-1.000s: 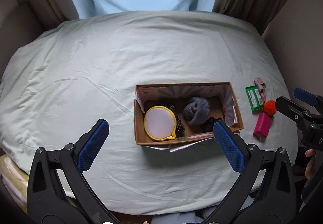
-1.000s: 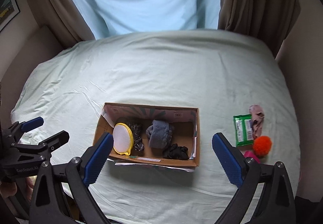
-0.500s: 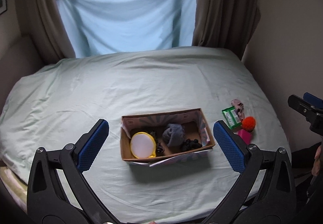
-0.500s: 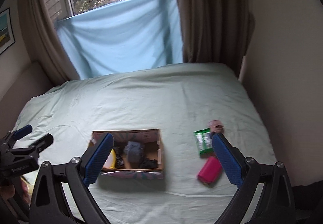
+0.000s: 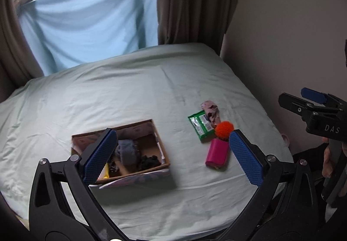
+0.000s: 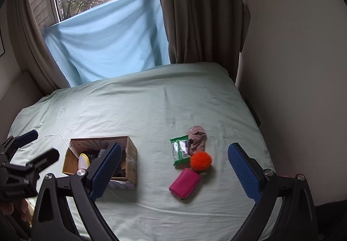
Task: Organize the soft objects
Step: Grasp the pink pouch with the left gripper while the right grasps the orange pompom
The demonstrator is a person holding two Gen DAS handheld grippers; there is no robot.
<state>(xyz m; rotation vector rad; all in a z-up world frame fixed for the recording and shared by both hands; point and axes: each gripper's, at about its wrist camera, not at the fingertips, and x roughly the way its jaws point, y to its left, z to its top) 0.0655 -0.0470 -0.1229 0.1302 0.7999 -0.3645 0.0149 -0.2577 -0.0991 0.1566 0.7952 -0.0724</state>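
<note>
From the left wrist view, the left gripper (image 5: 173, 154) hangs above the near edge of the bed (image 5: 130, 89) with its jaws spread wide and nothing between them. The cardboard box (image 5: 161, 150) sits under its left finger, already holding a grey bundle (image 5: 126, 152) and some dark pieces. To the right of the box, well apart from it, lie the loose things: a green packet (image 5: 200, 125), a pinkish sock (image 5: 210, 110), an orange pompom (image 5: 224, 130) and a magenta pouch (image 5: 216, 154), all touching or nearly so.

From the right wrist view, the right gripper (image 6: 173, 167) is also wide apart and empty, and the cluster lies between its fingers. The pompom (image 6: 200, 160) rests against the packet (image 6: 180, 151) and just beside the pouch (image 6: 185, 182), with the sock (image 6: 196, 139) behind.

I'd judge the next pick belongs to the right gripper. It should come straight down on one piece, probably the pompom, closing gently so it neither squirts out nor drags its neighbours, then carry it to a free part of the box (image 6: 131, 154).
</note>
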